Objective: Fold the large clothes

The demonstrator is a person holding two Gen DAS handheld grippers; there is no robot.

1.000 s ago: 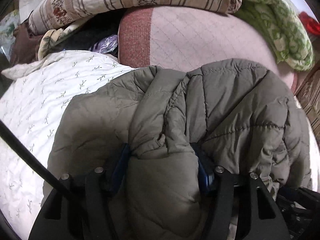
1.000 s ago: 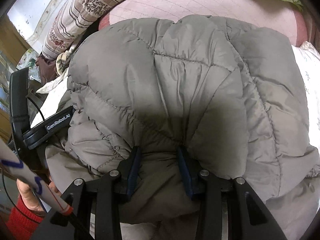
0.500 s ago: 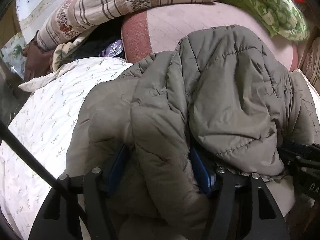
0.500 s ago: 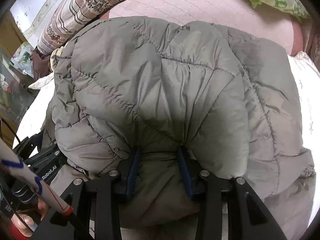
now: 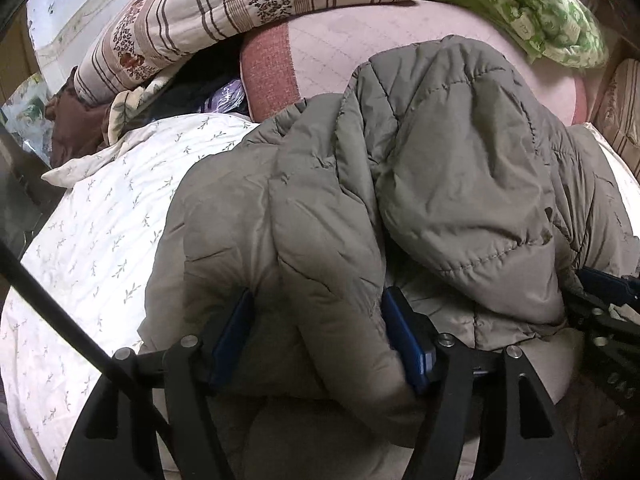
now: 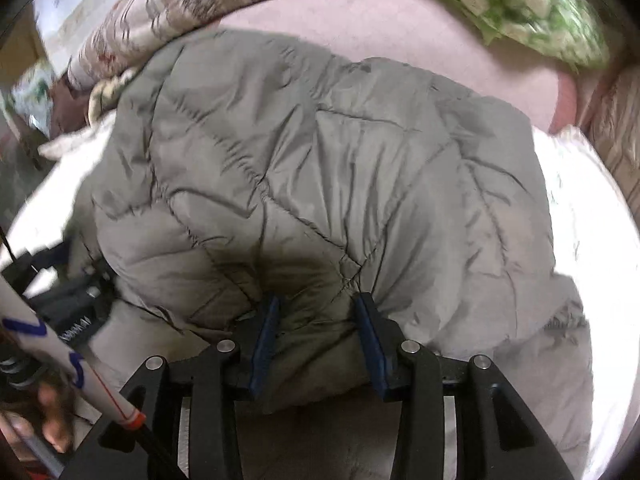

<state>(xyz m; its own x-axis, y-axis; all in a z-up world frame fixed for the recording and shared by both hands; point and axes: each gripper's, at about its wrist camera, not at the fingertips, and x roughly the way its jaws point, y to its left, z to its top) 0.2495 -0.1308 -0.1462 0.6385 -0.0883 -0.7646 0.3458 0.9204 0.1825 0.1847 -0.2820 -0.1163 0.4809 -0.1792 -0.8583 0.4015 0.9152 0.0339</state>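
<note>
Both the left gripper [image 5: 322, 336] and right gripper [image 6: 316, 334] clamp thick folds of the grey-green quilted puffer jacket [image 5: 440, 184] over the white leaf-print sheet [image 5: 100, 220].

Right wrist view blurred throughout; striped quilt [image 6: 208, 8] and green quilt [image 6: 520, 4] patterns smeared. Puffer jacket [image 6: 320, 184] hides the bed sheet [image 6: 592, 232] beneath it and the inner faces of both grippers' jaws. Left gripper [image 6: 76, 300] partly hidden behind the jacket.
</note>
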